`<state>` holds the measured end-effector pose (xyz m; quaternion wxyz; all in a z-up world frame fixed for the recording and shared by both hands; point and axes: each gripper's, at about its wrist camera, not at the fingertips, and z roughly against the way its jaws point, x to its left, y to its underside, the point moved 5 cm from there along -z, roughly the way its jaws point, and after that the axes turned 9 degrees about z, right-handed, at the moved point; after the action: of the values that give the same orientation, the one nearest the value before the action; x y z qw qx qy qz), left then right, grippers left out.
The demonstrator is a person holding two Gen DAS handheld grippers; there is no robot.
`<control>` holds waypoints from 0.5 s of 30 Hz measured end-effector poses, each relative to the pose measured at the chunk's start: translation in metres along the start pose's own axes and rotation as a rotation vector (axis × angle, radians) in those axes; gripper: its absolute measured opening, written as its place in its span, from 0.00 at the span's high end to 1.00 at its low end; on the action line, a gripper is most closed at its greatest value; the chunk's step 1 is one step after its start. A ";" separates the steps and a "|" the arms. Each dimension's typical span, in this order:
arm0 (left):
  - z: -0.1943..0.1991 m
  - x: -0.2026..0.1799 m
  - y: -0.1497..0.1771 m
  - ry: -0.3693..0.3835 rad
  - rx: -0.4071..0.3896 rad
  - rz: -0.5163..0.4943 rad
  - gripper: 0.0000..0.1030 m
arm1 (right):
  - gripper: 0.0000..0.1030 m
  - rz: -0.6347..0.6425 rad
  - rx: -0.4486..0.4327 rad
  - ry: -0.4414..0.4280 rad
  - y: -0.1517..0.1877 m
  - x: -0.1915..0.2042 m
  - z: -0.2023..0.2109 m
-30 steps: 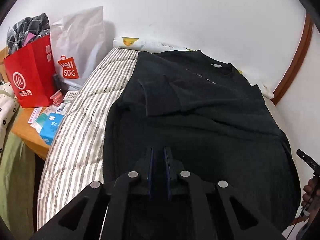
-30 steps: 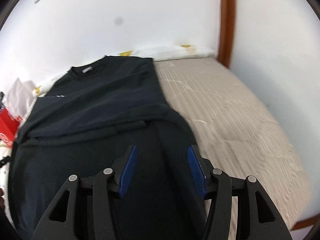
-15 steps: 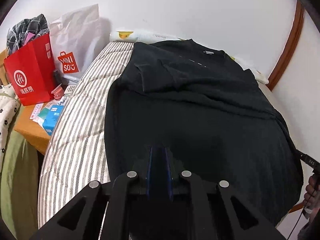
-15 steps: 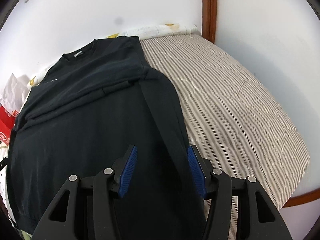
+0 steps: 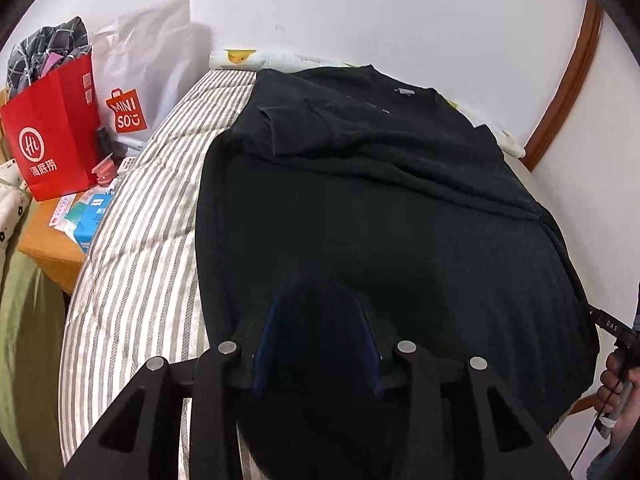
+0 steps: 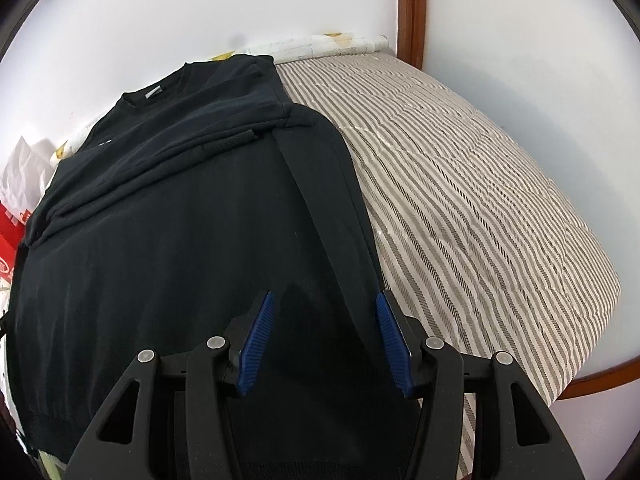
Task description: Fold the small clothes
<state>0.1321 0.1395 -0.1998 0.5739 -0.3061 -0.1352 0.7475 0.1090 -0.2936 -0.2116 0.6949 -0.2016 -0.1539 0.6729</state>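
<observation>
While both grippers hover over the bed:
Left gripper (image 5: 316, 332): jaws opening, sweater beneath, nothing pinched.
Right gripper (image 6: 326, 340): jaws spread.
Black sweater (image 6: 168, 232): covers bed's (image 6: 480, 200) left edge.
Red bag (image 5: 52, 128): beside bed.

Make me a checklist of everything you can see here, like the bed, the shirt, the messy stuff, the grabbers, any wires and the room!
Surface: striped mattress, mostly bare on one side.
Job's things: black sweater lying flat, sleeves folded across the chest.
Clutter: red paper bag, white Miniso bag, small boxes on a wooden side table.
Grippers: left gripper jaws opening above the hem; right gripper open over the sweater's edge.
Cables: thin black cable by the hand.
Surroundings: white walls, wooden trim.
</observation>
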 end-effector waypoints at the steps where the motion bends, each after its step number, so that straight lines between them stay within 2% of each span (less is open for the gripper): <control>1: 0.002 0.000 0.002 -0.003 0.004 -0.001 0.65 | 0.49 0.001 -0.006 -0.008 0.001 0.000 0.003; 6: 0.018 -0.002 0.012 -0.029 -0.004 -0.016 0.62 | 0.48 0.025 -0.035 -0.021 0.010 -0.001 0.013; 10: 0.031 -0.002 0.024 -0.039 -0.024 0.002 0.51 | 0.48 0.071 -0.042 -0.026 0.017 -0.001 0.017; 15: 0.034 -0.001 0.035 -0.043 -0.029 0.022 0.50 | 0.48 0.121 -0.051 -0.029 0.021 0.004 0.022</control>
<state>0.0842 0.1332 -0.1926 0.5580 -0.2996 -0.1549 0.7582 0.0805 -0.2876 -0.2028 0.6452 -0.2185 -0.1685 0.7125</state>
